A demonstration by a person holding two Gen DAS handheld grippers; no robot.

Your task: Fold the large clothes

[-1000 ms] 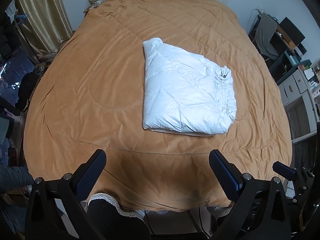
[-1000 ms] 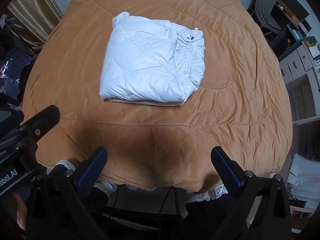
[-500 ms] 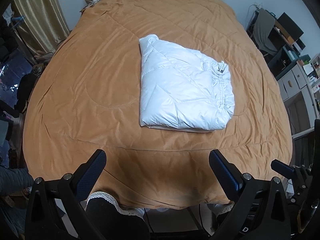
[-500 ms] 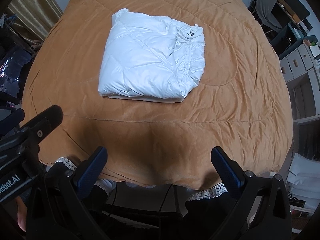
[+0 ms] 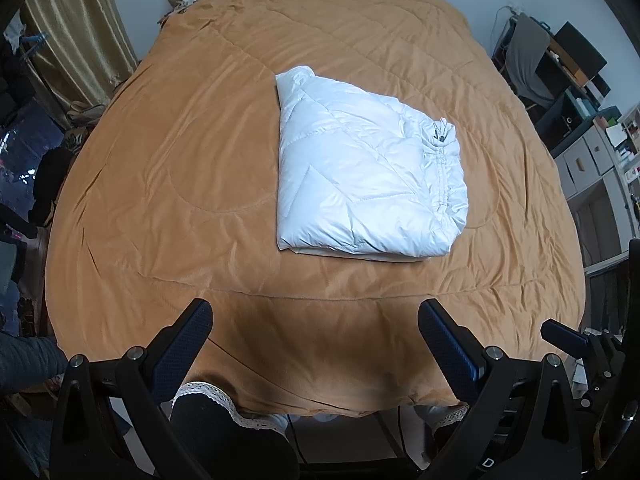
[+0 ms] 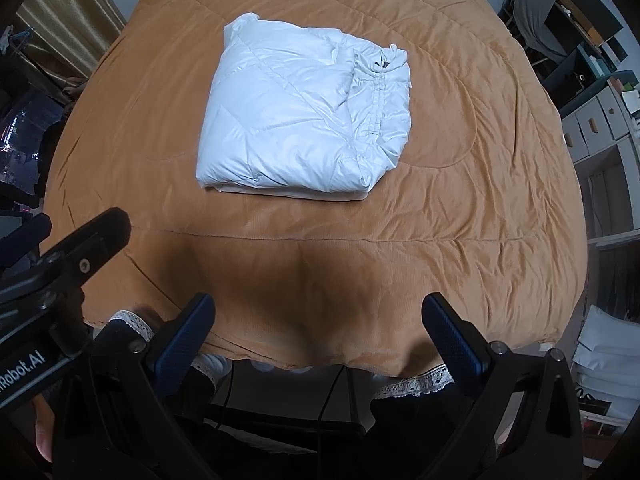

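Note:
A white puffer jacket (image 5: 360, 176) lies folded into a compact rectangle on the orange bedspread (image 5: 160, 168); it also shows in the right wrist view (image 6: 304, 116). My left gripper (image 5: 316, 320) is open and empty, held back over the bed's near edge, well short of the jacket. My right gripper (image 6: 318, 316) is open and empty too, over the same near edge. The left gripper's body shows at the lower left of the right wrist view (image 6: 60, 264).
The orange bedspread (image 6: 480, 184) covers the whole bed, with a lace trim (image 6: 416, 382) at the foot. Shelves and drawers (image 5: 592, 148) stand on the right, curtains (image 5: 76, 36) on the left. A chair with grey cloth (image 6: 536, 12) stands at the far right.
Both grippers have drawn slightly back and up from the bed; the folded jacket lies unmoved. Both stay open.

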